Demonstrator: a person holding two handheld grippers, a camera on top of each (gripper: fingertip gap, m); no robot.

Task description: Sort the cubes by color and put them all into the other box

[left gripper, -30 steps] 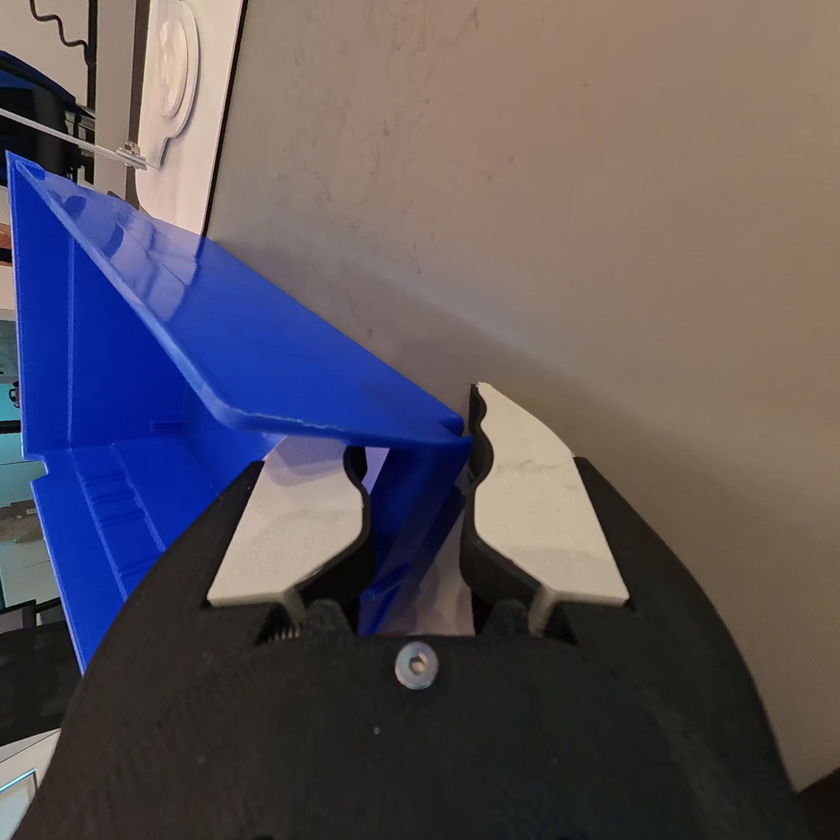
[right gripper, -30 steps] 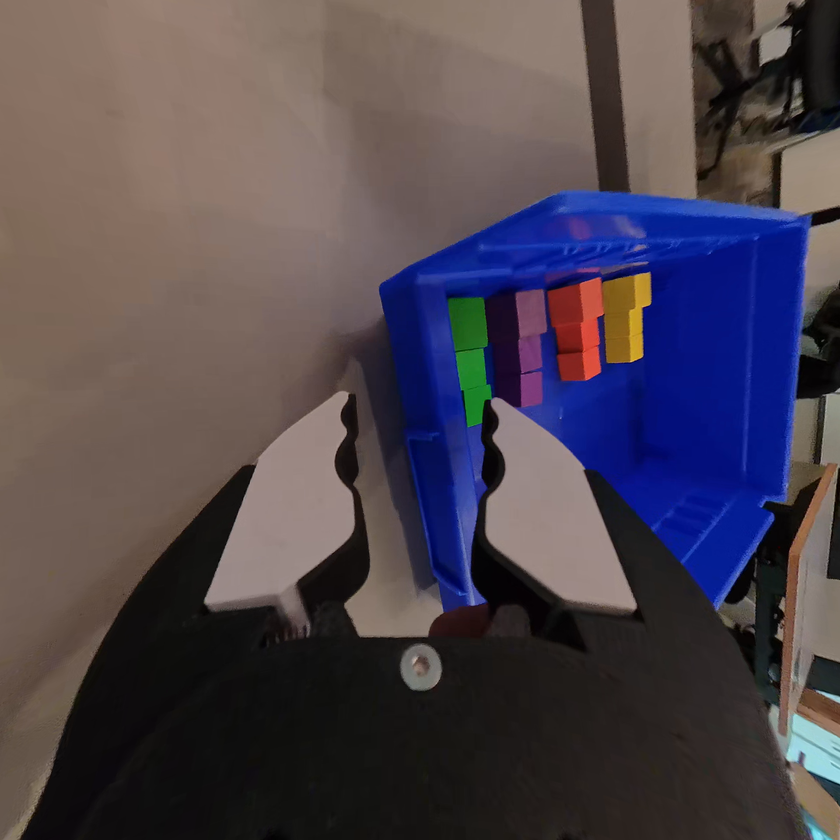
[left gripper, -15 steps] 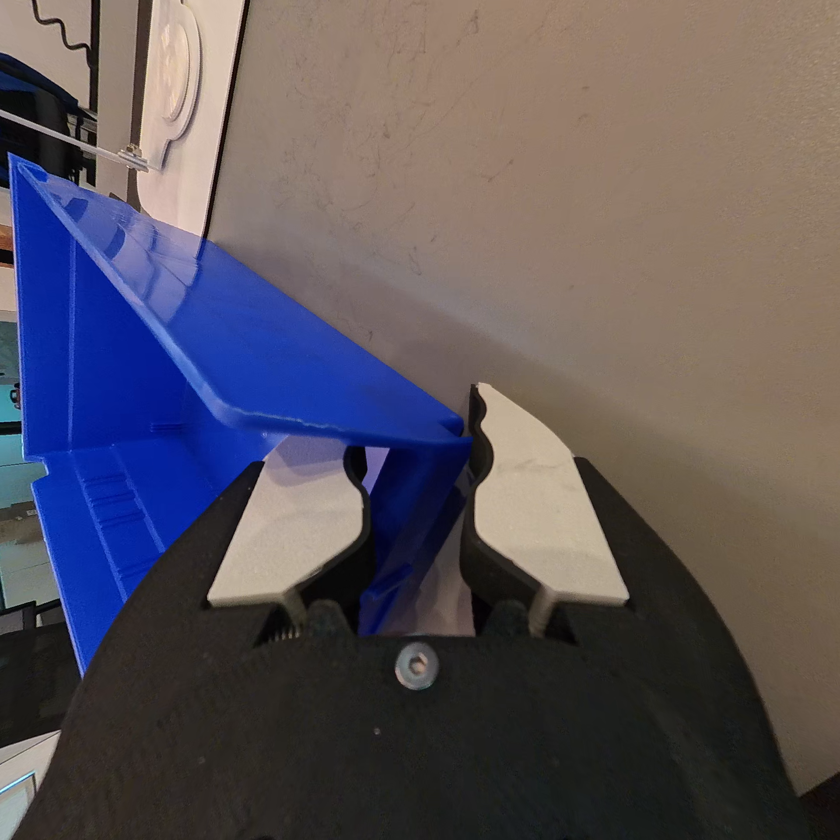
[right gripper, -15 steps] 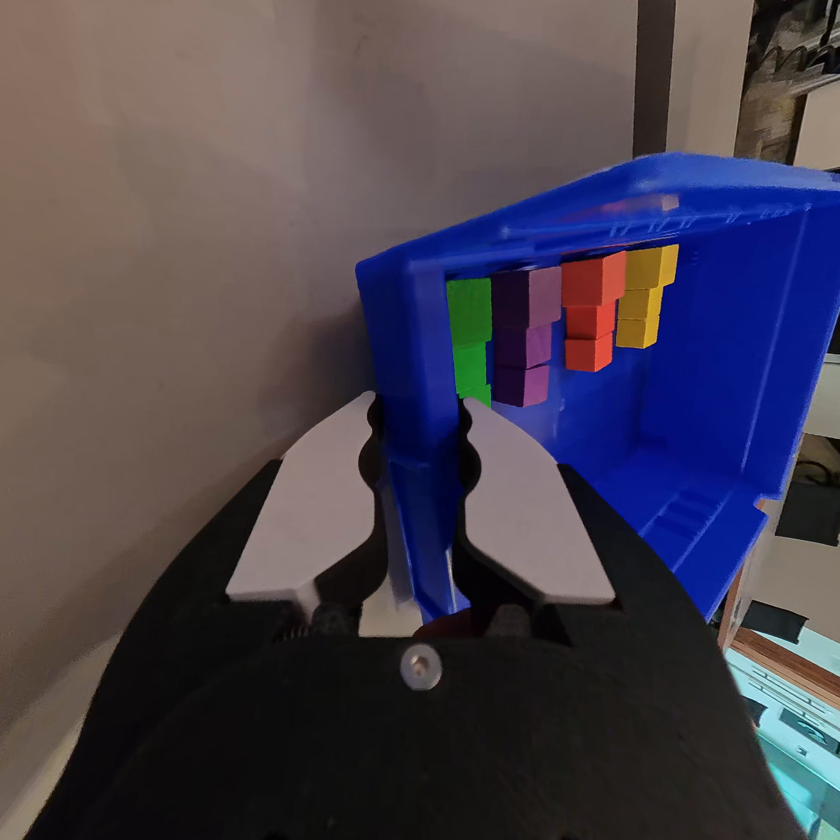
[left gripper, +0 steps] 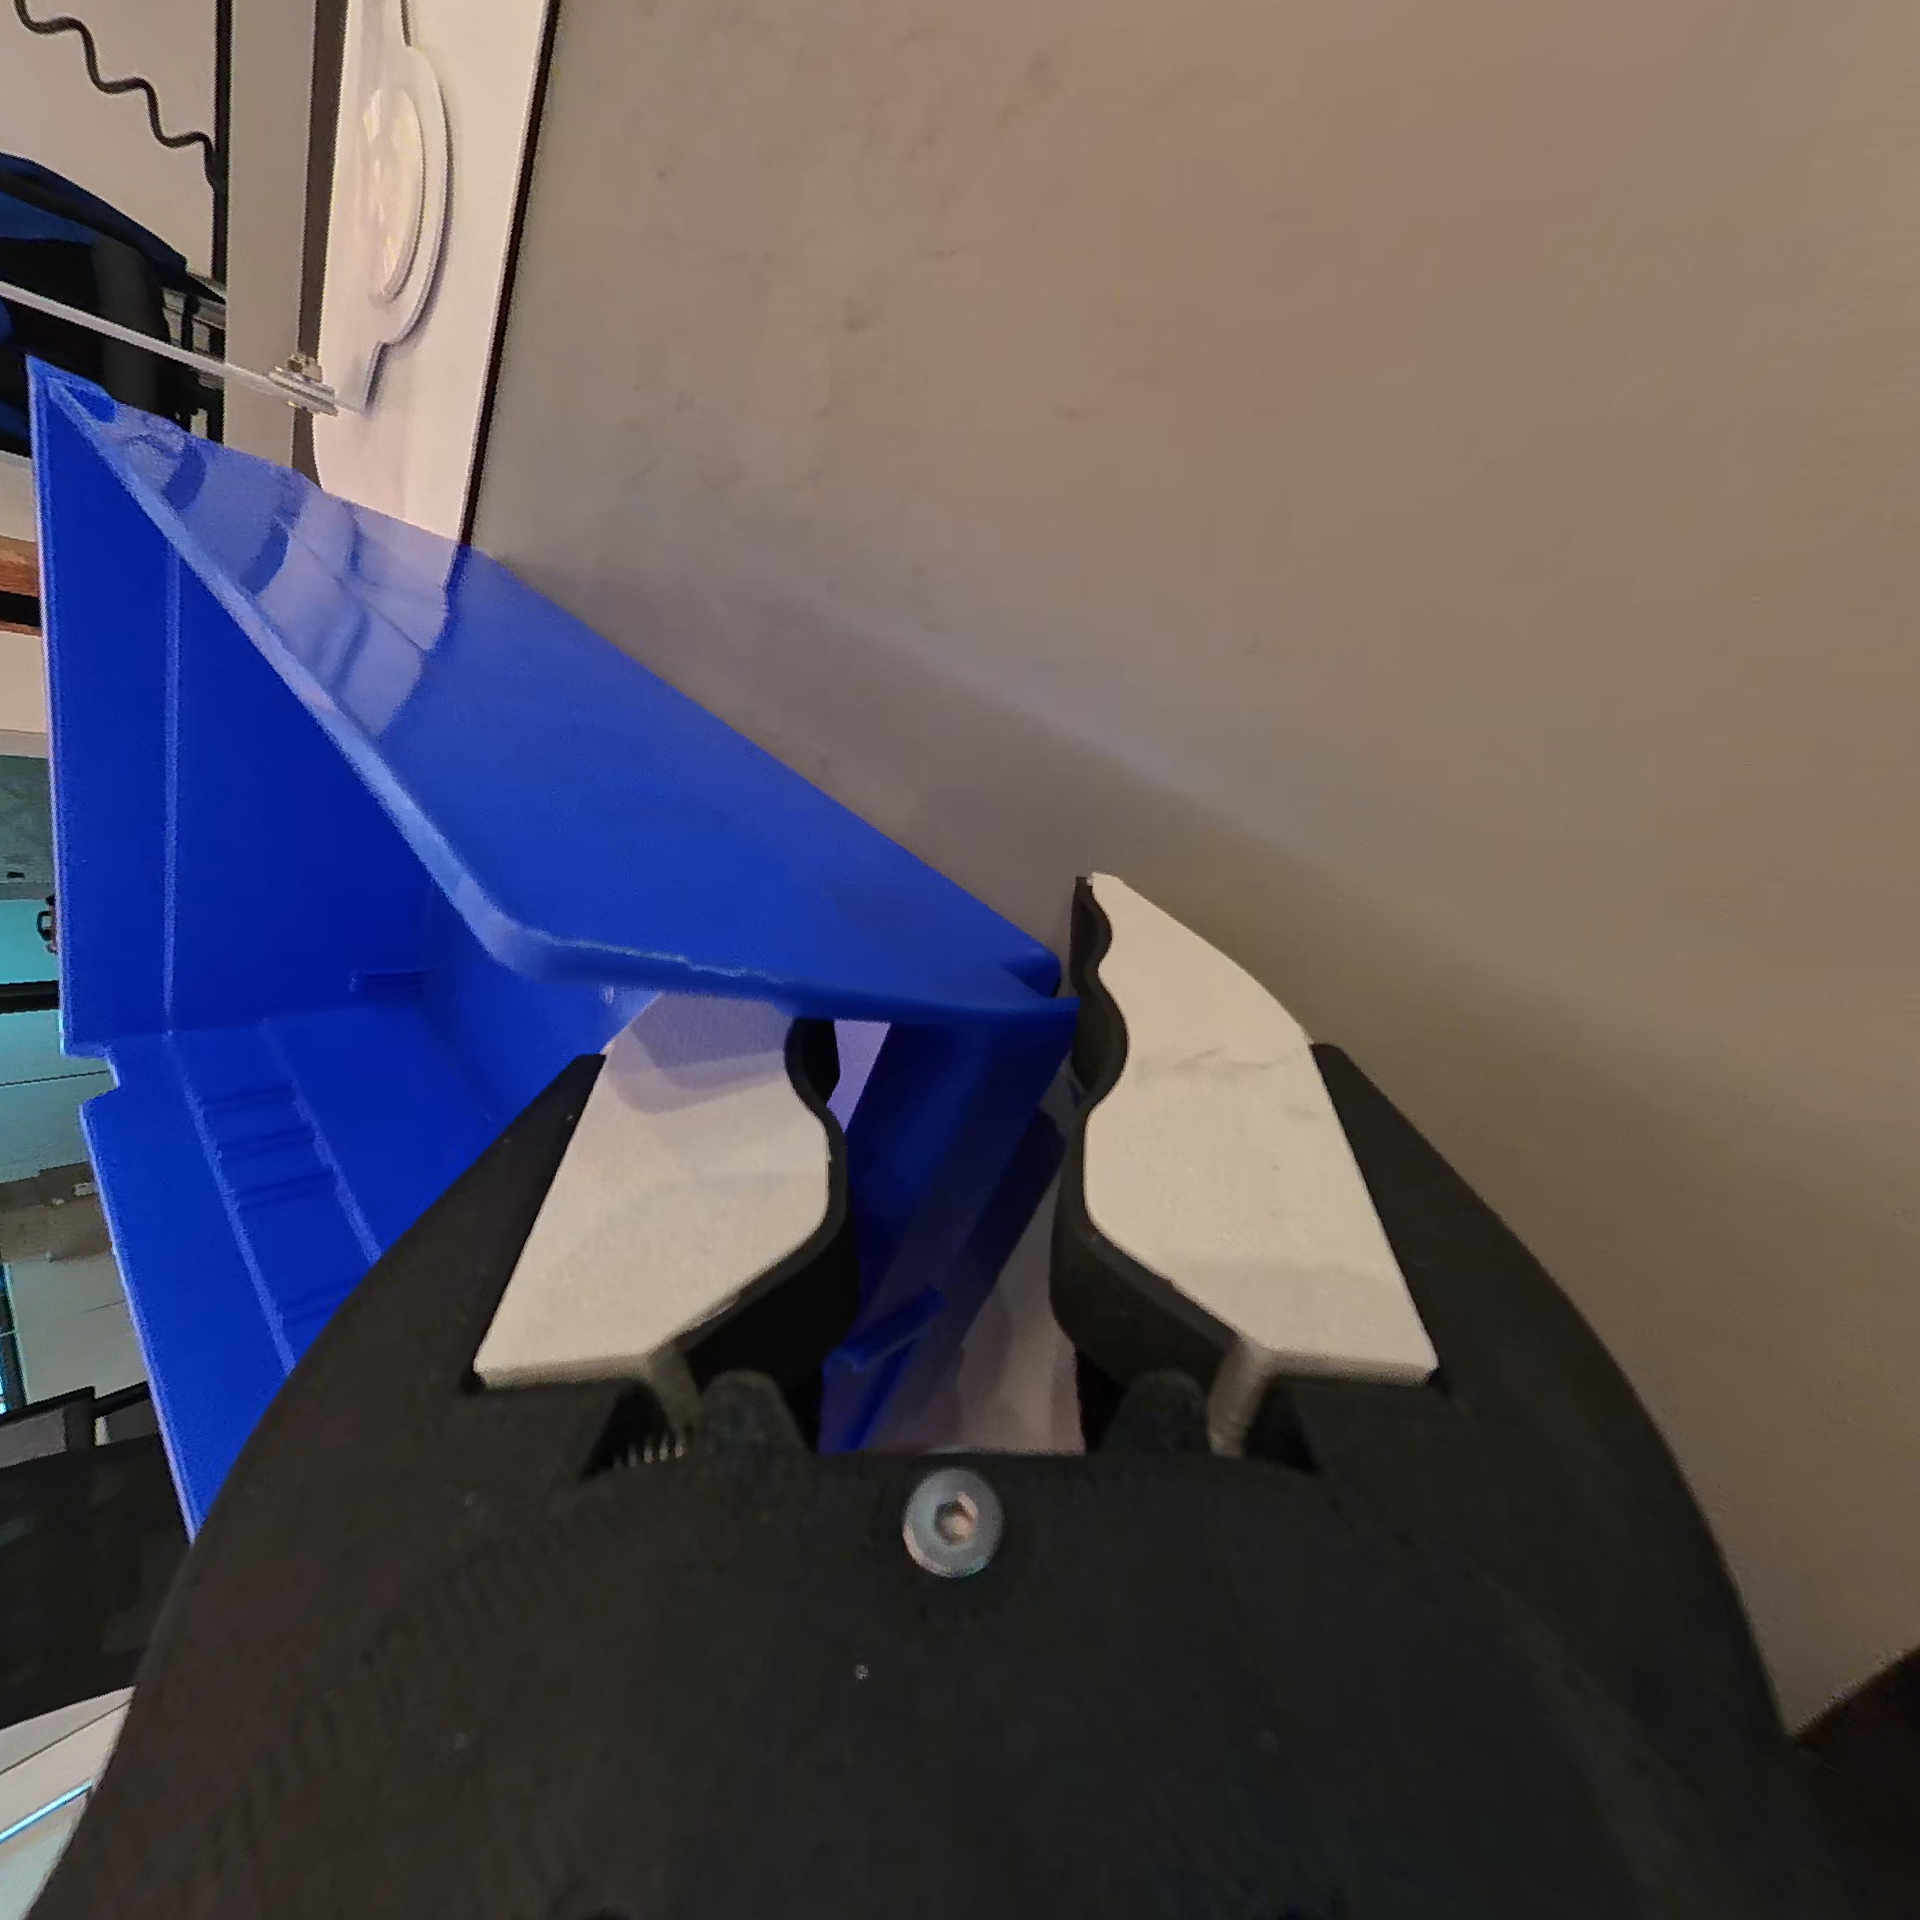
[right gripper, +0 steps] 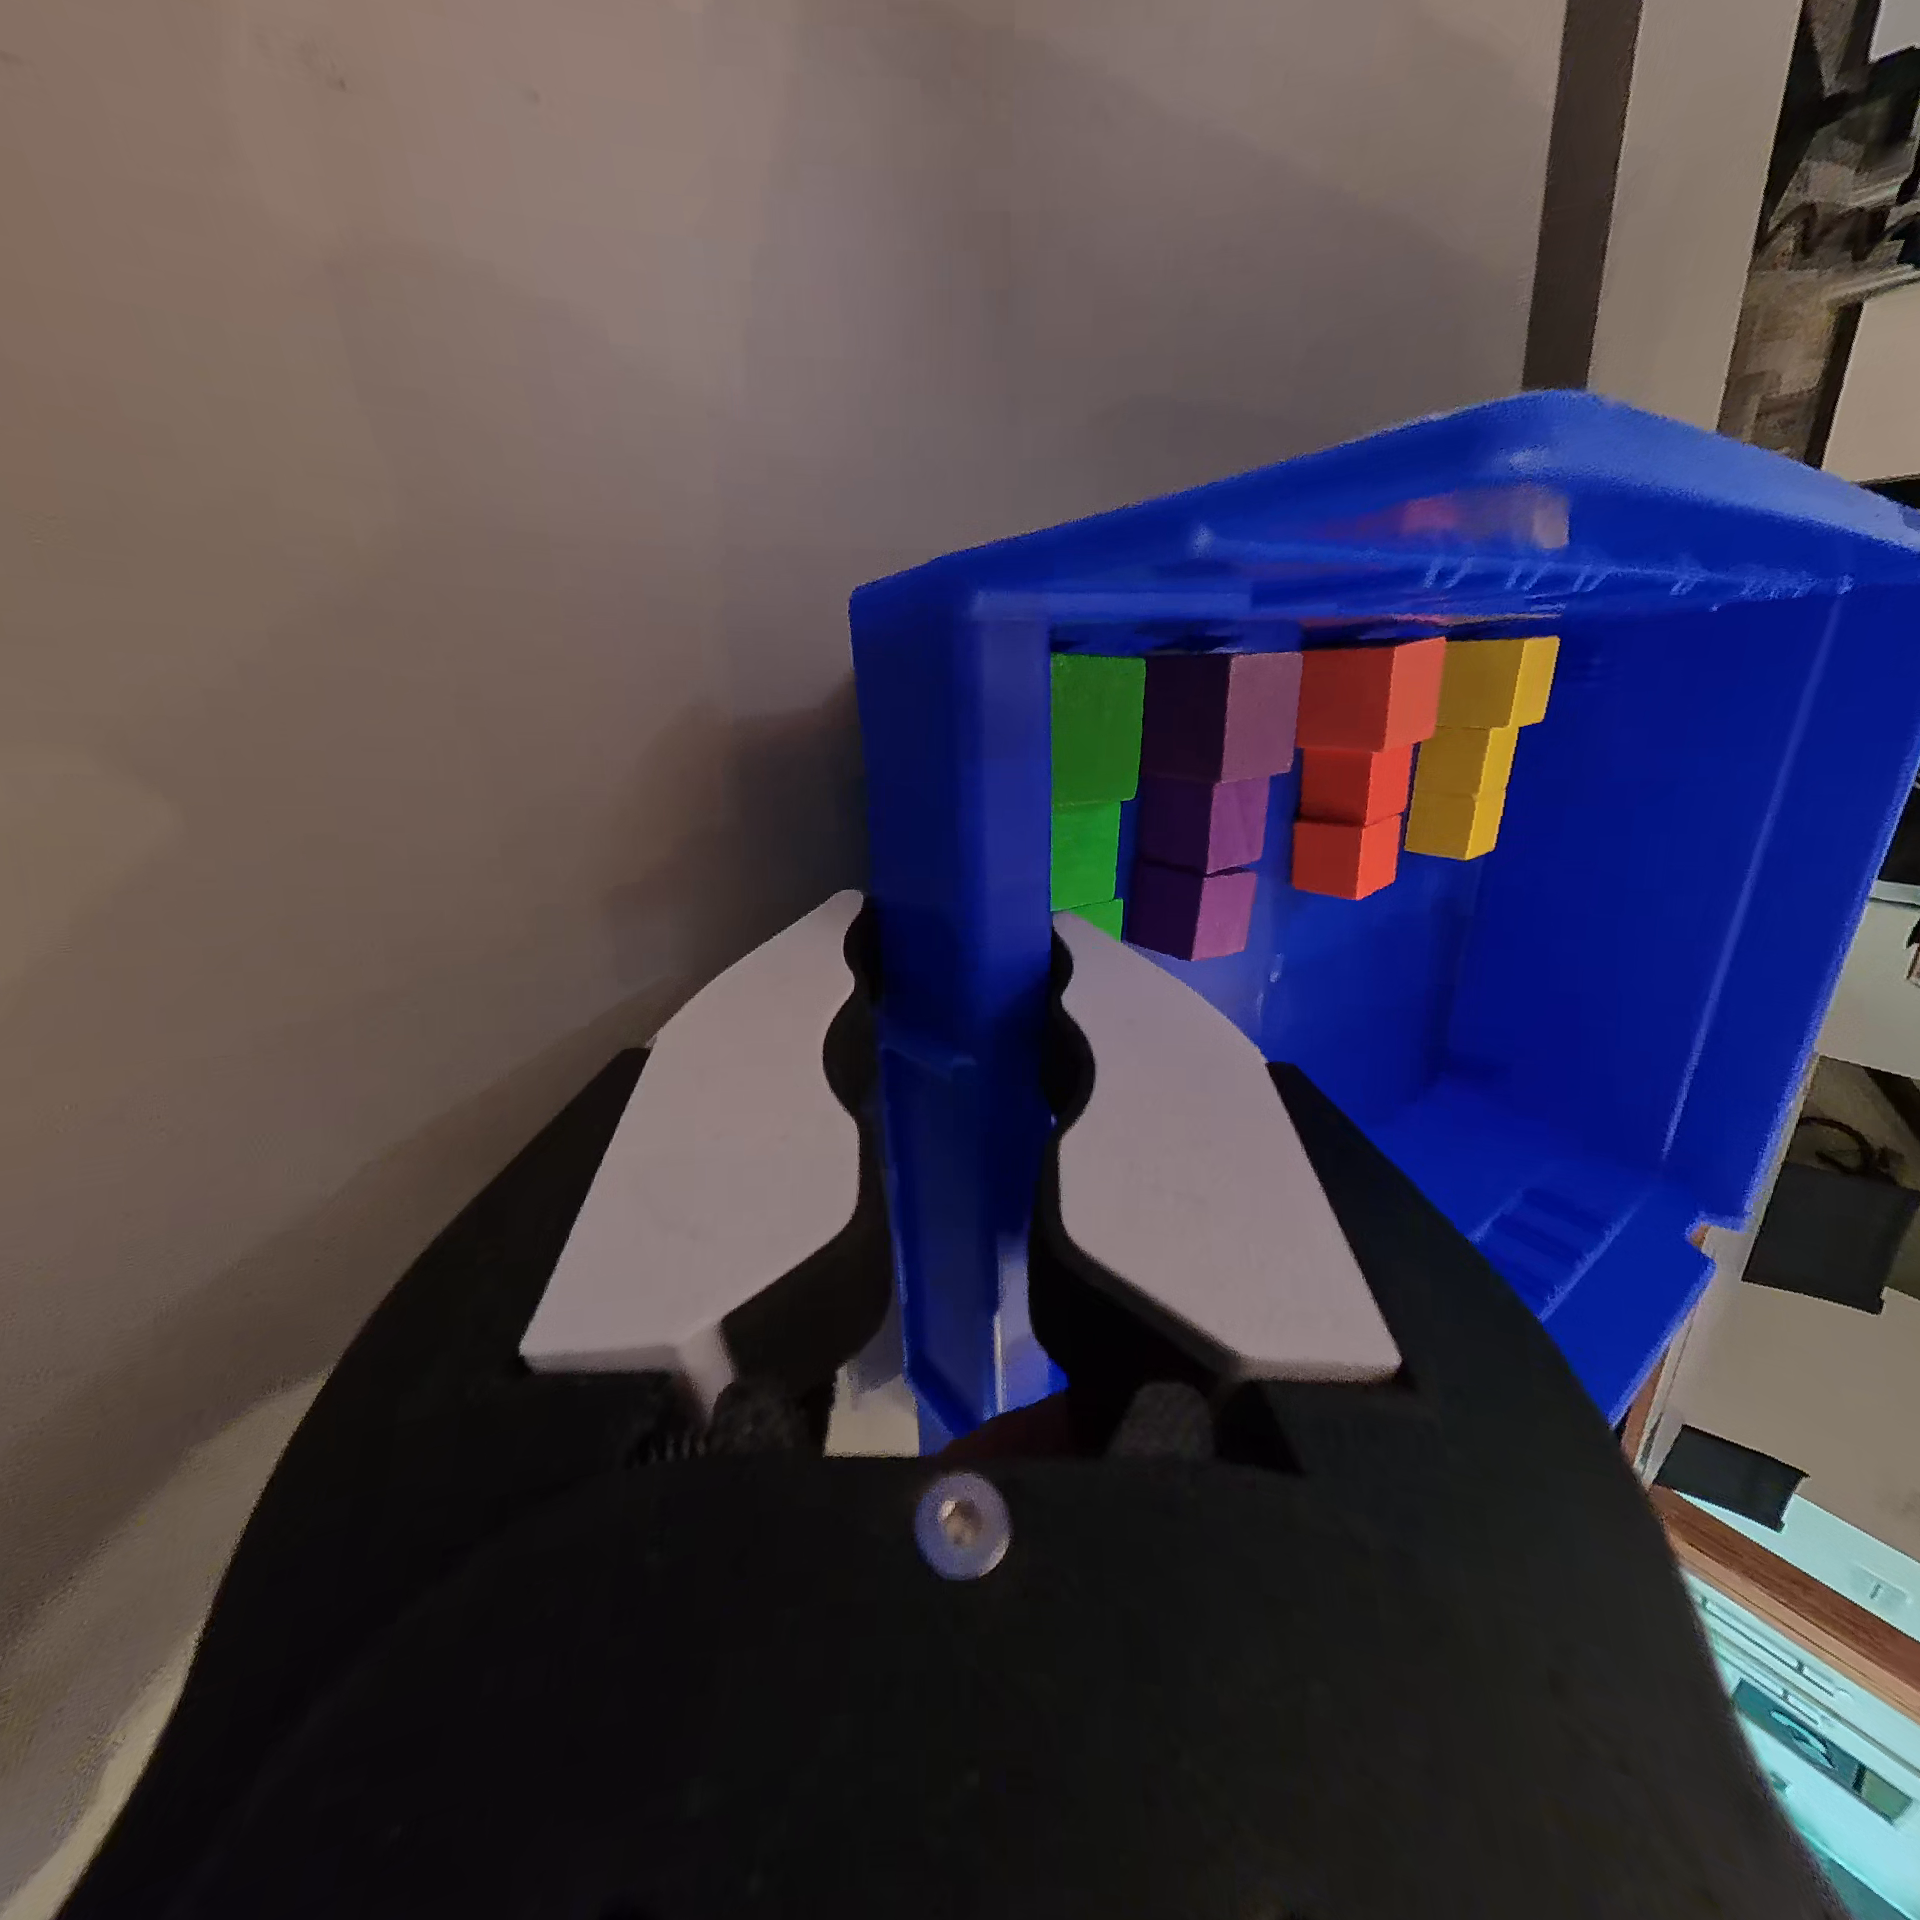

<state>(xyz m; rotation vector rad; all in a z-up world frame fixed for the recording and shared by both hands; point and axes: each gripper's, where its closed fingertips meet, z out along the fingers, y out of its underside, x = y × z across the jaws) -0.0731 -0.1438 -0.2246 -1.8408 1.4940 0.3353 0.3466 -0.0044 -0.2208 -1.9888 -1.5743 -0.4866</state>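
In the right wrist view a blue box [right gripper: 1621, 935] holds columns of green cubes [right gripper: 1091, 748], purple cubes [right gripper: 1205, 821], red cubes [right gripper: 1351, 779] and yellow cubes [right gripper: 1475, 758], each colour in its own row against the back wall. My right gripper [right gripper: 956, 935] is shut on this box's near side wall, one finger outside and one inside. In the left wrist view my left gripper [left gripper: 951, 997] is shut on the side wall of a blue box [left gripper: 623, 810]. Its wide rim hides the left fingertip. No cubes show inside it; much of its inside is hidden.
Both boxes rest on a pale beige surface [right gripper: 416, 520] that fills most of each view [left gripper: 1351, 520]. Beyond the surface's edge stand a white panel [left gripper: 395, 208] at the left view's top left, and room clutter and a wooden edge [right gripper: 1766, 1590] at the right view's right side. There is about 45 cm between the tips of the two grippers.
My right gripper moved forward over the box's side wall and closed on it; the box now looks nearer and larger. The left gripper and its box have not moved.
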